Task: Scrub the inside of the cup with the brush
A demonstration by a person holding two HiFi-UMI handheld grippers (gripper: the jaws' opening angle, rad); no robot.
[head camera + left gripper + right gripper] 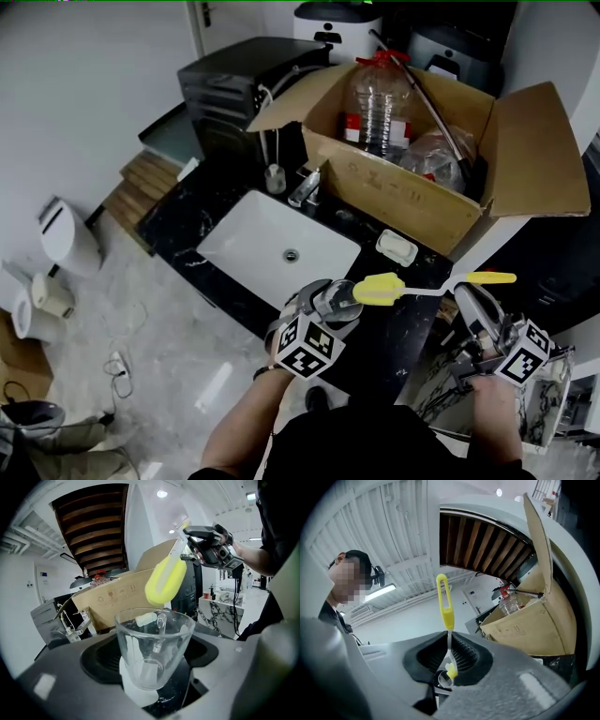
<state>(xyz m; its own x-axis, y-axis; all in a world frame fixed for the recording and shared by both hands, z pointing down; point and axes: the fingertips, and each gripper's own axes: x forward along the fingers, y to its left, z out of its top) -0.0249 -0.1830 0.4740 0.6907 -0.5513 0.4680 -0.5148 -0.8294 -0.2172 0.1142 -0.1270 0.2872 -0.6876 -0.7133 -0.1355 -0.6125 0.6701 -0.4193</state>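
Observation:
A clear glass cup [334, 302] [152, 644] sits upright between the jaws of my left gripper [328, 306] [151, 665], which is shut on it over the black counter's front edge. The brush has a yellow sponge head [378, 289] [165, 581], a thin white stem and a yellow loop handle [492, 277] [444, 603]. My right gripper [472, 298] [449, 660] is shut on the stem. The sponge head hovers just above and behind the cup's rim, outside the cup. In the left gripper view, the right gripper [213, 545] shows at the upper right.
A white sink [277, 246] with a faucet [307, 187] is set in the black counter [394, 328]. Behind it stands an open cardboard box [422, 187] holding a plastic bottle [377, 103]. A white soap dish [397, 247] lies near the box. A black appliance [239, 84] stands at the back left.

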